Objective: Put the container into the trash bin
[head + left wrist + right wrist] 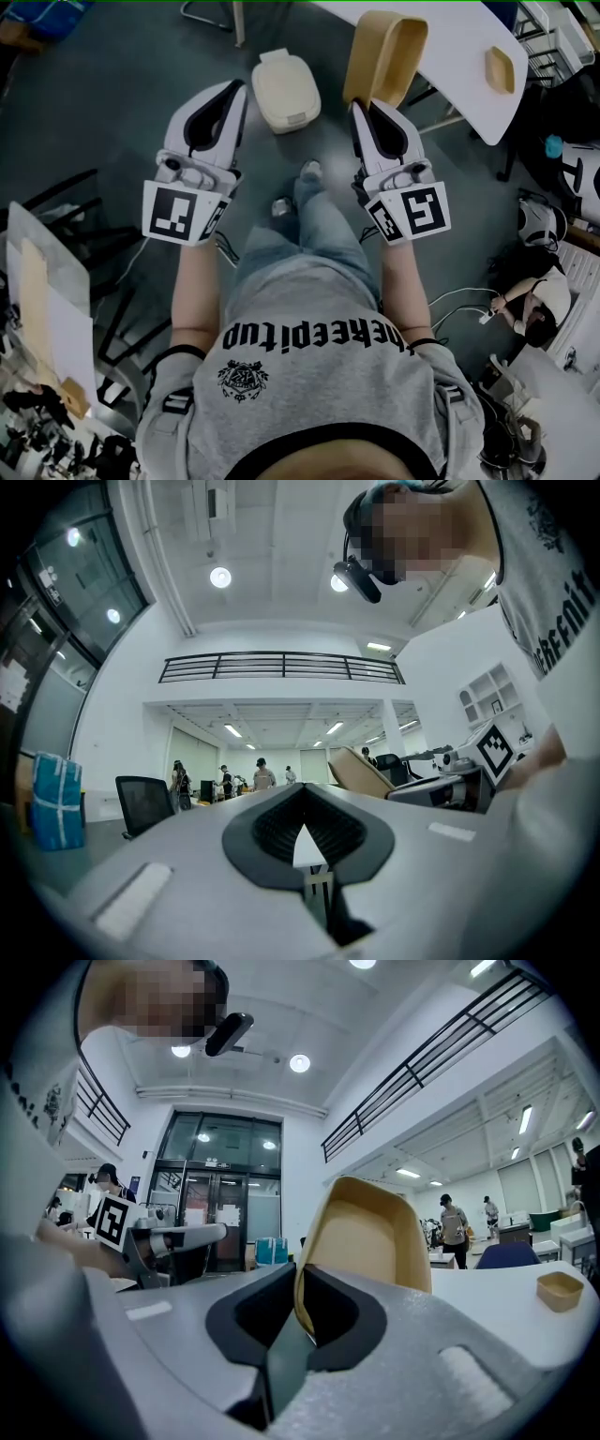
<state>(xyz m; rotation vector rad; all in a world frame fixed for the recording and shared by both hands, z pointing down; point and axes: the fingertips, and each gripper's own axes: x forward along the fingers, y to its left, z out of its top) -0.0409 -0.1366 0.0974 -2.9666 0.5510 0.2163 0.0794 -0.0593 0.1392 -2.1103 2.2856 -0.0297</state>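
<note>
Container (384,58) is held clamped by its rim in the right gripper (364,108), its long axis extended beyond the jaws. The lidded trash bin (286,89) is seen just left of it, nearer the left gripper (238,89), whose jaws are pressed together on nothing.

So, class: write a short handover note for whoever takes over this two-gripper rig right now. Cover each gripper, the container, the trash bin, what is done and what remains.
Left gripper: jaws together, nothing between them.
Right gripper: shut on the rim of the tan container, which is held up on edge.
Trash bin: on the floor ahead, between the two grippers in the head view; its lid looks down.
Done: the container is in the grip.
Left: open the lid, probably with the free left gripper, then carry the container over the bin and release it.
</note>
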